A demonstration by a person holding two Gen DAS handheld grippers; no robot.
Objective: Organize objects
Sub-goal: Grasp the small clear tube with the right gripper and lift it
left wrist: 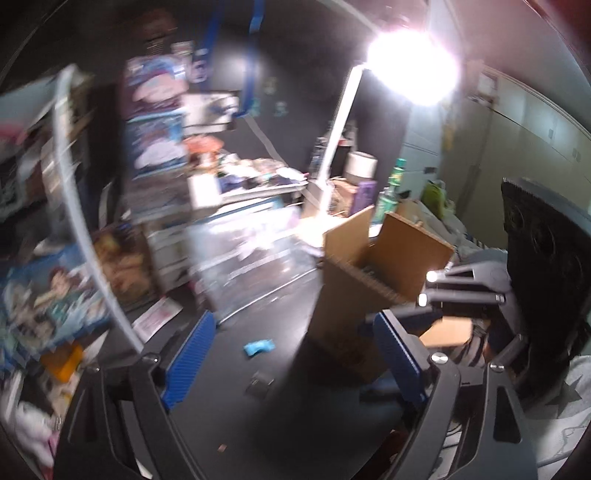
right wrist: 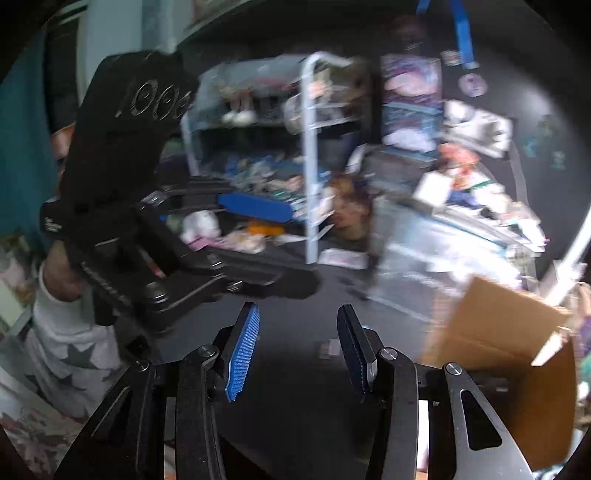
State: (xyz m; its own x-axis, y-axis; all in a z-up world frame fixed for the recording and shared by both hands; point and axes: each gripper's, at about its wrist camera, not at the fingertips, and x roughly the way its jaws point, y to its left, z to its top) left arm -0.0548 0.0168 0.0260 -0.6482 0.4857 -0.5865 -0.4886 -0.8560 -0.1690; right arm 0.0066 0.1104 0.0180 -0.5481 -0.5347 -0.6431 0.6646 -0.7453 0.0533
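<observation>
A: How are the jaws of the left gripper (left wrist: pixel 291 350) and the right gripper (right wrist: pixel 299 350) set?

B: Both are spread, nothing held. The cardboard box (left wrist: pixel 373 273) is stood open-flapped on the dark floor (left wrist: pixel 258 413), presumably to receive items.

A: What remains?

B: A small blue object (left wrist: pixel 258 347), blurred, is seen lying loose near the box.

A blurred, cluttered room with a dark floor (left wrist: pixel 258 302). A bright lamp (left wrist: pixel 410 66) glares at upper right. A white metal shelf rack (right wrist: pixel 310 155) holds jumbled items. Pale cabinet doors (left wrist: pixel 517 125) line the right wall, and blue tape strips (left wrist: pixel 255 14) hang on the black wall
</observation>
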